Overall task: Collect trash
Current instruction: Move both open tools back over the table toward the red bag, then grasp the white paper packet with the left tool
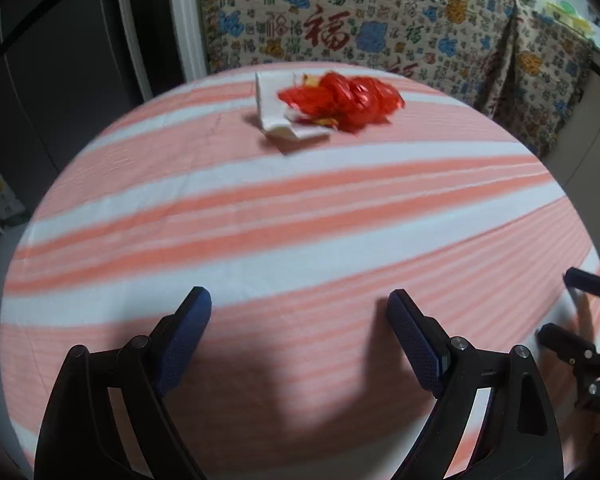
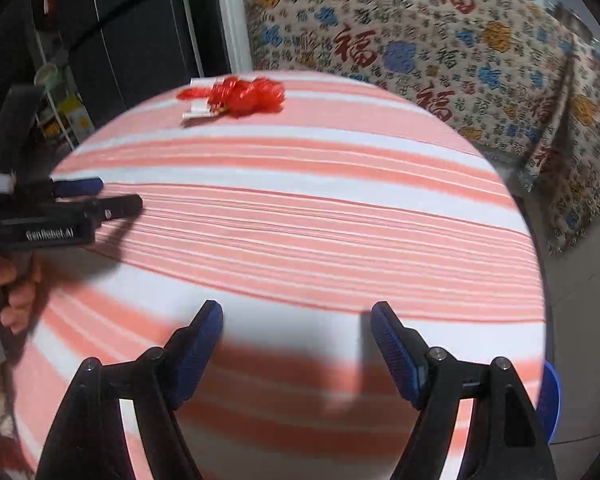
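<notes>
While the left gripper [image 1: 300,304] tilts down over the near part of the round table [image 1: 260,208], its two blue-padded fingers [image 1: 188,332] stand wide apart with only striped pink-and-white cloth between them; nothing is held. Far across the table, near its far edge, lies the trash: a crumpled red wrapper [image 1: 340,100] resting partly on a white napkin [image 1: 280,116], both blurred. At the right edge of this view the right gripper [image 1: 568,308] shows from the side, also over the cloth. Beyond the table hangs a patterned fabric [image 1: 380,20] with red characters.

From the right wrist, the right gripper [image 2: 296,324] likewise points down at the near table [image 2: 300,208], its jaws spread wide and empty. Its fingers [image 2: 396,348] frame bare cloth. The red wrapper [image 2: 244,96] and napkin [image 2: 198,110] sit at the far left of the tabletop, well apart from both grippers. On the left, the left gripper [image 2: 112,196] reaches in level over the table's edge, with a hand [image 2: 12,288] wrapped around its handle below.
</notes>
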The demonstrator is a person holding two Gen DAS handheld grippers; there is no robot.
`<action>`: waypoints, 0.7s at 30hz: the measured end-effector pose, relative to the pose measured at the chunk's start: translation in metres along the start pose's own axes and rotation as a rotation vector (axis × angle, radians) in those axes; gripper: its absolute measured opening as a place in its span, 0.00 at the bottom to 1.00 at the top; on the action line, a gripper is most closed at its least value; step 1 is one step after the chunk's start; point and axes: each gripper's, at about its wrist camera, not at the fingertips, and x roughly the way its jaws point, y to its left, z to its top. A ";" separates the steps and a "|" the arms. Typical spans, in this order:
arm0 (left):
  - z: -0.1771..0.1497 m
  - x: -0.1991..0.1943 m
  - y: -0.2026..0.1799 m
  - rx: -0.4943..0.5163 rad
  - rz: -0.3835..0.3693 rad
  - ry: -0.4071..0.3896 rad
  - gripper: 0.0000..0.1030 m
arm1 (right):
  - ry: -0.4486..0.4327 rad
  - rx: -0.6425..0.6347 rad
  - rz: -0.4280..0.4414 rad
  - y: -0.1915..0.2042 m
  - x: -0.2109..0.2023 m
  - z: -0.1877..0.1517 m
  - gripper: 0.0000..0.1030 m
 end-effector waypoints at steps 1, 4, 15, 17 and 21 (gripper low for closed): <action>0.004 0.005 0.006 0.017 -0.008 0.001 0.88 | -0.004 -0.013 -0.024 0.005 0.005 0.001 0.80; 0.014 0.011 0.016 0.053 -0.038 -0.006 0.88 | -0.036 -0.007 -0.034 0.013 0.006 0.002 0.84; 0.115 0.059 0.062 0.075 -0.228 -0.079 0.79 | -0.041 -0.006 -0.045 0.017 0.014 0.005 0.85; 0.124 0.071 0.057 0.087 -0.265 -0.072 0.76 | -0.041 -0.006 -0.046 0.017 0.013 0.004 0.85; 0.137 0.093 0.047 0.117 -0.346 -0.043 0.60 | -0.042 -0.006 -0.046 0.017 0.013 0.003 0.85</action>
